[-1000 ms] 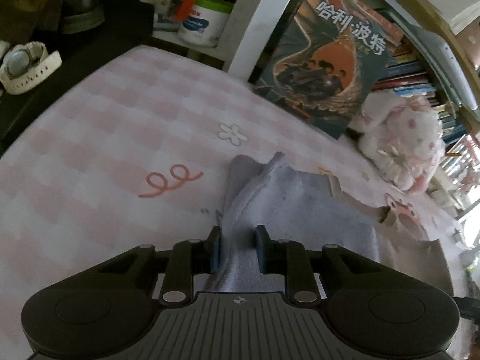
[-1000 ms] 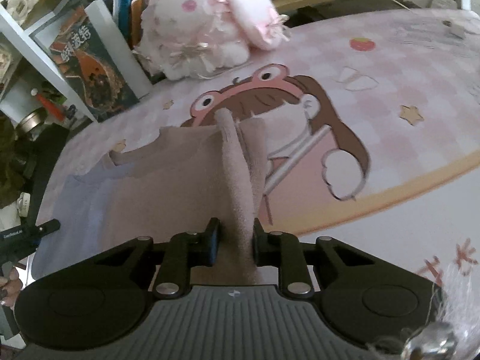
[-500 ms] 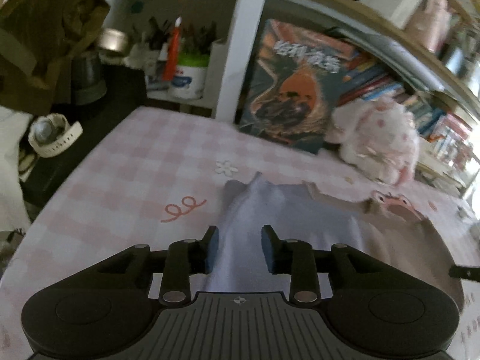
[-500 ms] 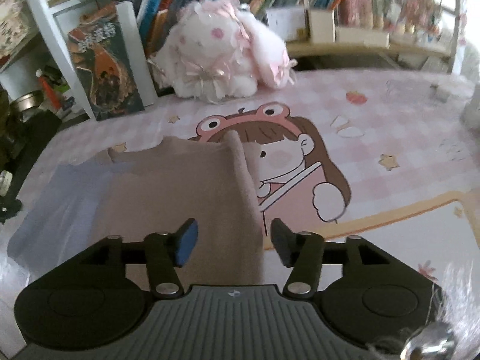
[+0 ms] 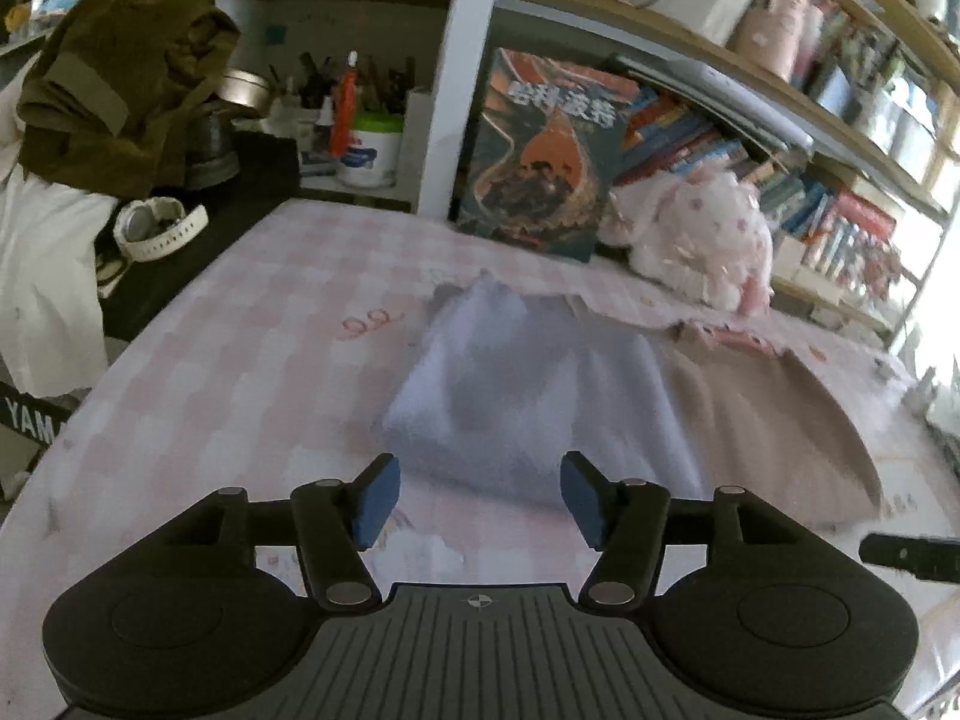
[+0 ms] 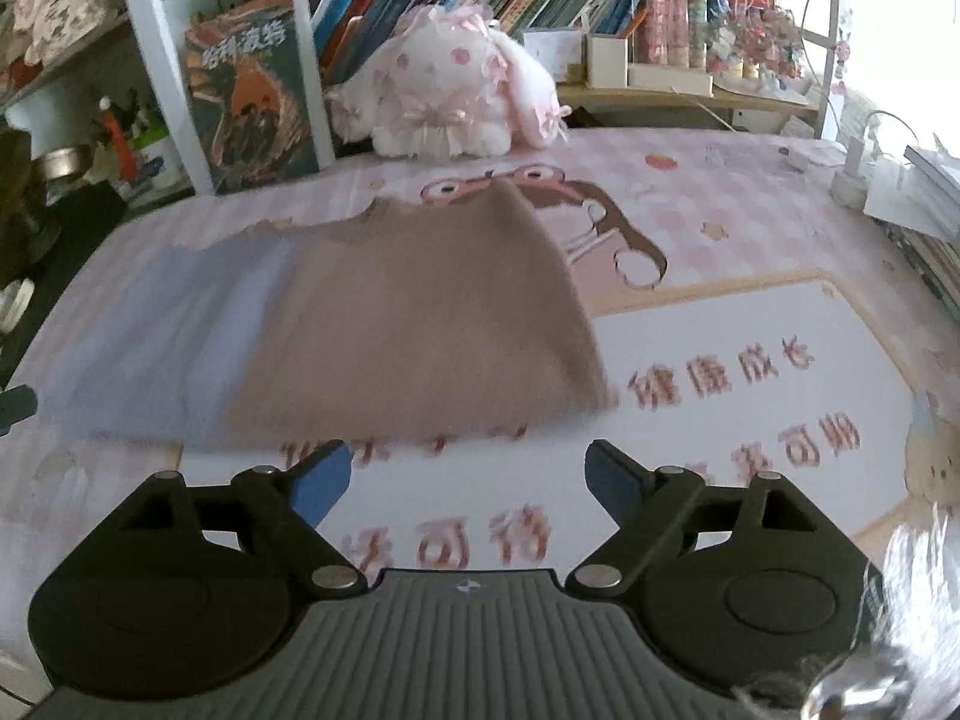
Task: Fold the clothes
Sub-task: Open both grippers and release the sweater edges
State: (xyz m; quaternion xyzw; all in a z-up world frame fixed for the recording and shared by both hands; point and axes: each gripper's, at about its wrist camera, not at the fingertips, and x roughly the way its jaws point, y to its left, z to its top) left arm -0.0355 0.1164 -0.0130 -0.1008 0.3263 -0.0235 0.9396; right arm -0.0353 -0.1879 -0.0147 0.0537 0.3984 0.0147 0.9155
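Observation:
A two-tone garment lies flat on the pink checked mat [image 6: 750,324]. Its pale lavender part [image 5: 516,396] is on the left and its brown part [image 6: 420,312] on the right; the lavender part also shows in the right wrist view [image 6: 162,336], the brown part in the left wrist view [image 5: 762,420]. My left gripper [image 5: 479,501] is open and empty, just short of the lavender edge. My right gripper [image 6: 468,480] is open and empty, just short of the brown near edge.
A pink plush rabbit [image 6: 444,96] and an upright book [image 6: 252,90] stand at the back by the bookshelves. A white watch [image 5: 156,228] and a brown jacket [image 5: 120,84] lie at the left. White chargers [image 6: 852,180] sit at the far right edge.
Both grippers let go of the garment's folded edges, opened wide and pulled back toward the near side. The garment now lies flat on the mat.

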